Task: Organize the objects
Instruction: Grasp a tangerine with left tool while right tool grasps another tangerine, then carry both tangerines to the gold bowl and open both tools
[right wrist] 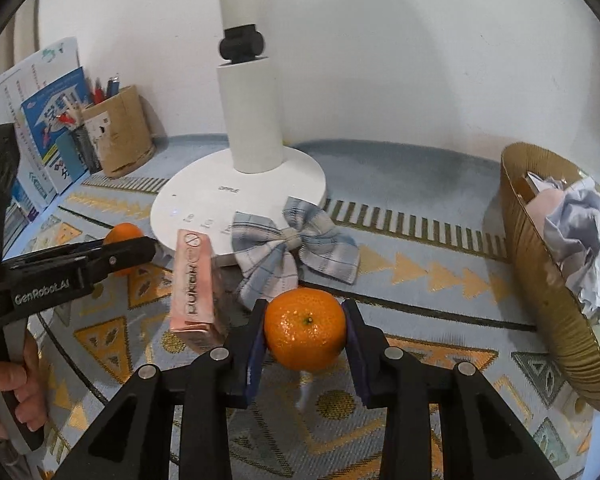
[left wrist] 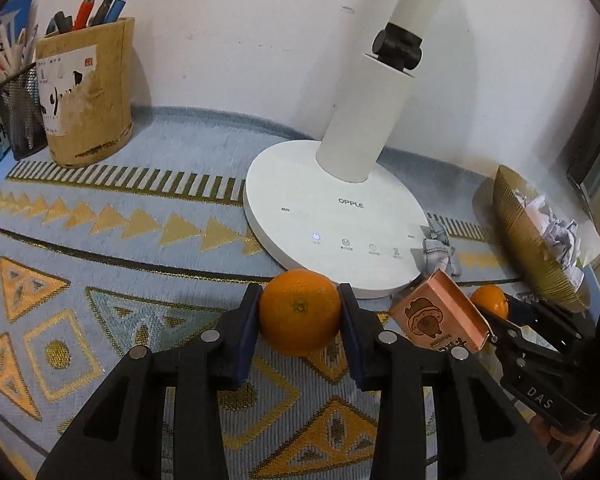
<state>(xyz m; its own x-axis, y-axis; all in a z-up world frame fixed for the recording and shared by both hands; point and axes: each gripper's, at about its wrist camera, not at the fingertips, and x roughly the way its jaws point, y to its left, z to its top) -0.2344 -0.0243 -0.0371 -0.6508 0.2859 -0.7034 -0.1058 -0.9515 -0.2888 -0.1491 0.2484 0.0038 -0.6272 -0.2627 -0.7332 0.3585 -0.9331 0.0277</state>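
Left gripper (left wrist: pixel 300 312) clamped on a round orange mandarin (left wrist: pixel 300 312); right gripper (right wrist: pixel 305 330) clamped on a second orange mandarin (right wrist: pixel 305 330) — both just above the patterned blue-and-gold worktop cloth (left wrist: pixel 100 248). Still loose: pink carton (right wrist: pixel 194 284), plaid fabric bow (right wrist: pixel 296 248). Paper-filled gold ribbed bowl (right wrist: pixel 540 280) nearby. Legible: "OPPLE" on white lamp base (left wrist: pixel 300 208) — "GenRobot.AI", "DAS" on grippers.

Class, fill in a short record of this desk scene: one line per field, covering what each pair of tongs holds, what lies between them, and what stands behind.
left tongs: shut on an orange
right tongs: shut on a second orange
between them: pink carton, upright
behind: lamp, plaid bow partly on its base
far left: pen holder
right: gold bowl of crumpled paper
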